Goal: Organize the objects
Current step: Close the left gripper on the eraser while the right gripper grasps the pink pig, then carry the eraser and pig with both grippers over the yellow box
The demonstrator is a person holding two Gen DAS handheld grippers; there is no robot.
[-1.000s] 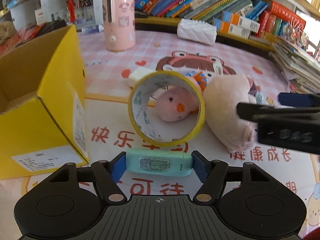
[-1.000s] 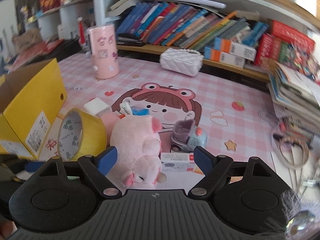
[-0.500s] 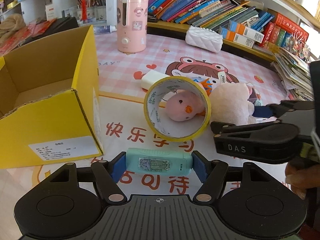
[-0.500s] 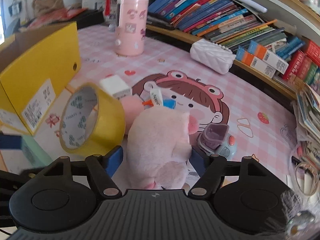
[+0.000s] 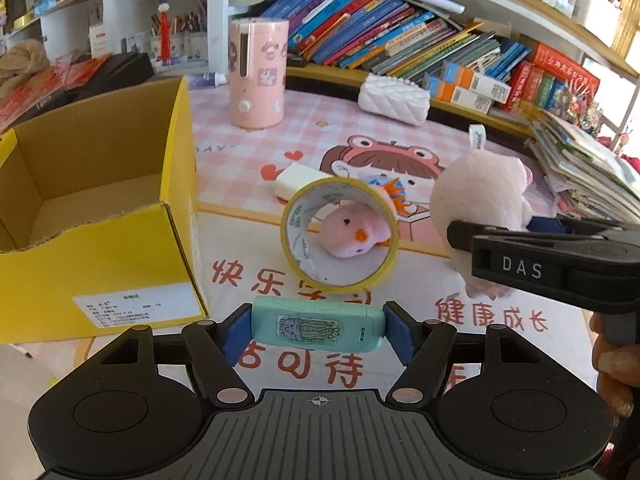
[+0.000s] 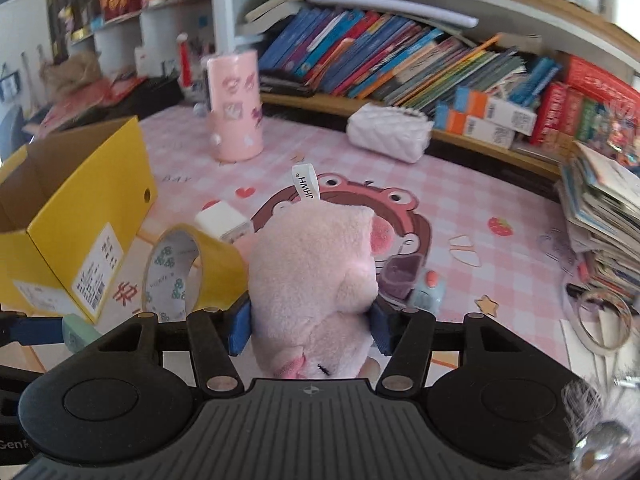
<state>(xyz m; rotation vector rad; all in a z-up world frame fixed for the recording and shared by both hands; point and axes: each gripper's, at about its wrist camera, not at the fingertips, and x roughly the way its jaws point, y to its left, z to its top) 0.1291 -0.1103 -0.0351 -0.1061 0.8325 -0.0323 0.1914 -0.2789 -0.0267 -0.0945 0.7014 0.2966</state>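
Teal plastic case (image 5: 316, 322) clamped crosswise in the left tongs (image 5: 318, 334), lifted above the near edge of the worktop (image 5: 248, 148), close to the front corner of the yellow box (image 5: 100, 264). Pink plush pig (image 6: 312, 276) squeezed between the pads of the right tongs (image 6: 310, 326), also off the worktop, label loop pointing up. So both tongs narrow, each one holding its thing.

Box open at the left edge of the worktop; only bare cardboard floor visible inside, as far as the left wrist view shows. Judging from this, task at an early stage: two things picked, none placed yet.

Left to collect, probably: tape roll (image 5: 340, 236) standing on its edge near the middle, small pink chick (image 5: 352, 232) behind it, white block (image 5: 292, 178) further back, toy car (image 6: 416, 288) toward the right. Next, likely, carrying case and pig over the box.
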